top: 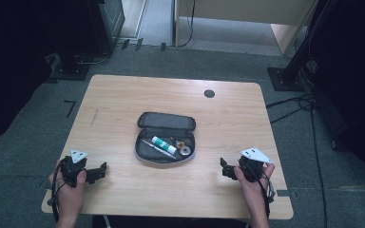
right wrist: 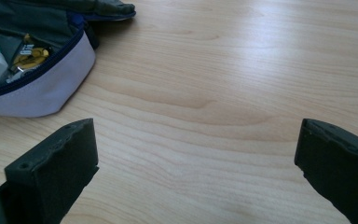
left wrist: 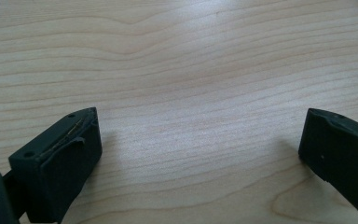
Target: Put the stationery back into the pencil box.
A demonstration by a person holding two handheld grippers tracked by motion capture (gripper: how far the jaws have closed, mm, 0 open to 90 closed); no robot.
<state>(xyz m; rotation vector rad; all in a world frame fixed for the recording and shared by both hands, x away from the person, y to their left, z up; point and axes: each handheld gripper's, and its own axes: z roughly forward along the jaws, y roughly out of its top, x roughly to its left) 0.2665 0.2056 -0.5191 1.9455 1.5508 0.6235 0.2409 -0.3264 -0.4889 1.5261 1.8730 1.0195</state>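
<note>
Nearest the camera, at seven o'clock on the table (top: 123, 95), the left gripper (top: 102, 170) rests in a hand (top: 69, 187), jaws spread wide over bare wood with nothing between them. At the centre lies an open pencil case (top: 165, 137), lid folded back toward twelve o'clock, holding a pen (top: 158, 149), a white tube (top: 164, 145) and a small round tin (top: 185, 150). At five o'clock the right gripper (top: 224, 168) sits equally wide and empty, the case at its ten o'clock.

Grey pencil case (top: 165, 137), perhaps lilac-sided
</note>
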